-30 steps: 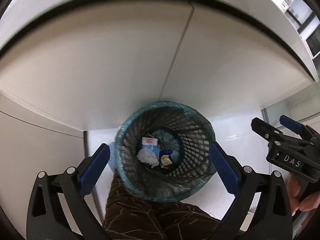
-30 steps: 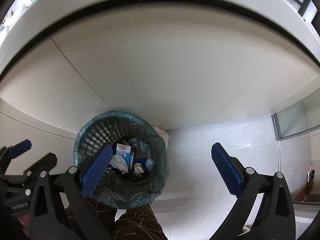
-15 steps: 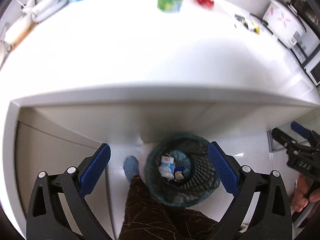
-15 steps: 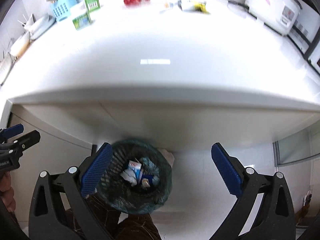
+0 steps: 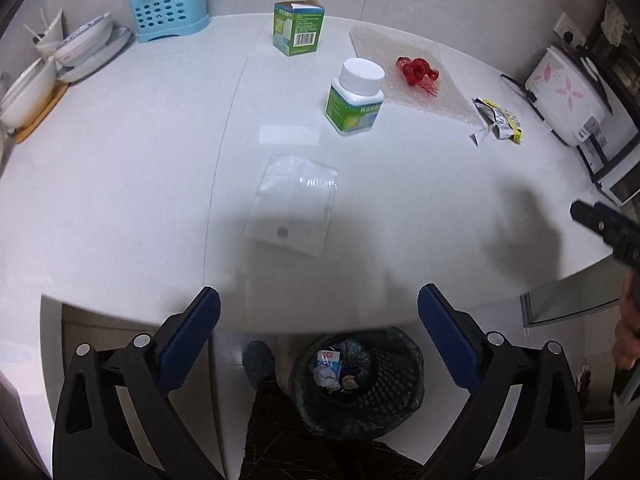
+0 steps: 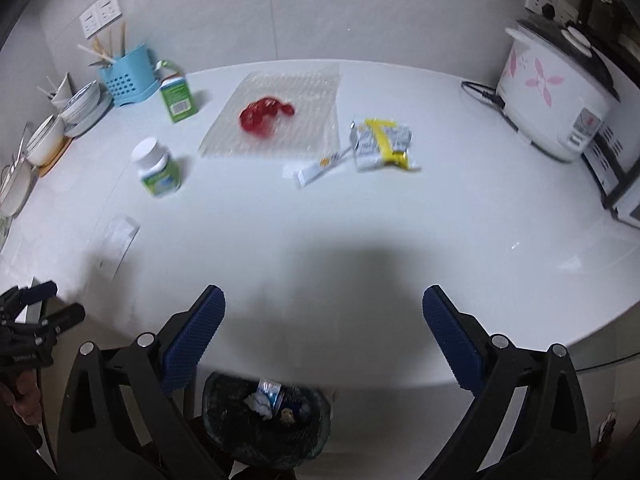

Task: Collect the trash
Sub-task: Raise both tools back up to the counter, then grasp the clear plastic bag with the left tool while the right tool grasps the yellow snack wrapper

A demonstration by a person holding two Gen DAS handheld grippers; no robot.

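Observation:
Both grippers hang open and empty over the near edge of the white counter (image 5: 120,160). Below the edge stands a dark mesh bin (image 5: 360,384) (image 6: 264,420) holding several scraps. Ahead of my left gripper (image 5: 319,324) lies a clear plastic bag (image 5: 294,208). Farther back are a white-capped green bottle (image 5: 354,98) (image 6: 158,168), an open green box (image 5: 298,28) (image 6: 178,98), a red wrapper (image 5: 416,70) (image 6: 264,114) on bubble wrap (image 6: 280,112), and a yellow-and-silver packet (image 5: 498,120) (image 6: 382,144) with a small white sachet (image 6: 316,168). My right gripper (image 6: 324,326) is over bare counter.
A rice cooker (image 6: 556,88) and an appliance stand at the right end. Stacked bowls (image 5: 72,52) and a blue utensil holder (image 5: 166,8) fill the back left. A person's leg and foot (image 5: 260,364) are beside the bin on the floor.
Both grippers have risen from above the bin under the counter to above the countertop. The counter's items have come into view and the bin has dropped to the bottom of the frames.

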